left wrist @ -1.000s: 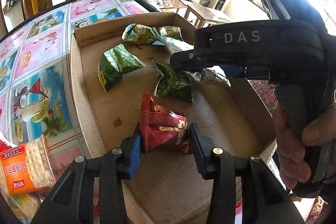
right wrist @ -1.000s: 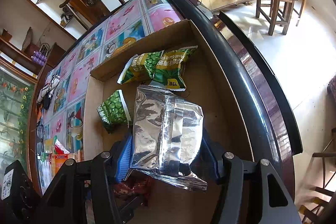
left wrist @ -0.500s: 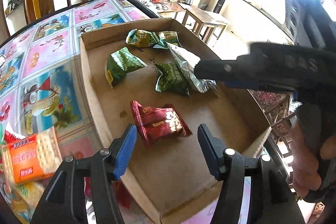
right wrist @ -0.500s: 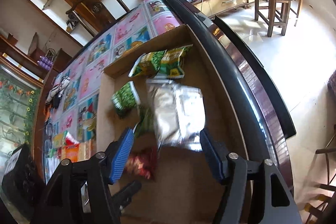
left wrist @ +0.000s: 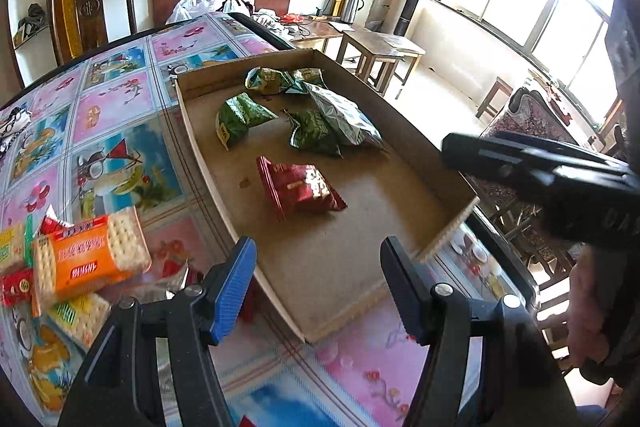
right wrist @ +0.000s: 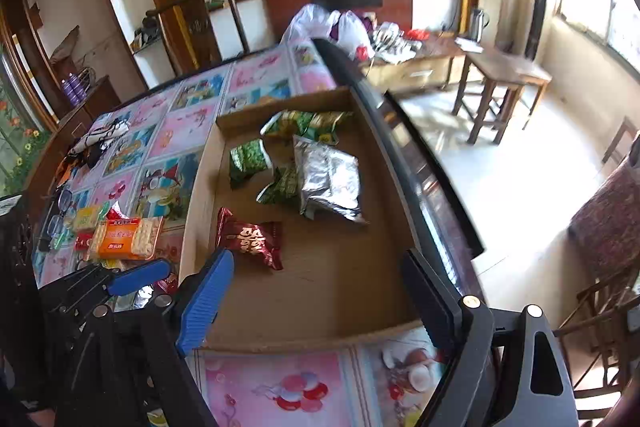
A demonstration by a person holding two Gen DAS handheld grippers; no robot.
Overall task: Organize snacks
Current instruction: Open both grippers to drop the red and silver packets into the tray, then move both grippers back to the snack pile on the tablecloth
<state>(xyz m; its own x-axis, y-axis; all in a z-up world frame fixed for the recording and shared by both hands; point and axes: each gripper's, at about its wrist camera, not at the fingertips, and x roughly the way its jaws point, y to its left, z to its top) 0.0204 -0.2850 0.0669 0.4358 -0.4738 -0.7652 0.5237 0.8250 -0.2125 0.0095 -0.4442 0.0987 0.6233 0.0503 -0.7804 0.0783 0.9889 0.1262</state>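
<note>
A shallow cardboard tray [left wrist: 444, 163] [right wrist: 200, 183] lies on the patterned table. Inside it lie a red snack packet [left wrist: 300, 187] [right wrist: 252, 239], a silver foil bag [left wrist: 340, 115] [right wrist: 330, 179] and several green packets [left wrist: 240, 115] [right wrist: 248, 159]. My left gripper [left wrist: 318, 283] hovers over the tray's near end, jaws opening and empty. My right gripper [right wrist: 320, 291] hangs above the near part of the tray, jaws opening wide, nothing between them. In the left wrist view the right gripper's black body [left wrist: 540, 171] reaches in from the right, a hand below it. The left gripper's blue finger [right wrist: 140, 277] shows in the right wrist view.
An orange cracker pack [left wrist: 88, 259] [right wrist: 126, 239] and other small packets [left wrist: 16, 283] sit left of the tray on the table. Glasses [right wrist: 56, 215] lie farther left. The table's dark rim [right wrist: 404, 147] runs beside the tray's right wall, with chairs and stools beyond.
Both grippers let go and pulled back and up: the red packet left the left jaws, the silver bag dropped from the right jaws into the tray. Both jaws widened.
</note>
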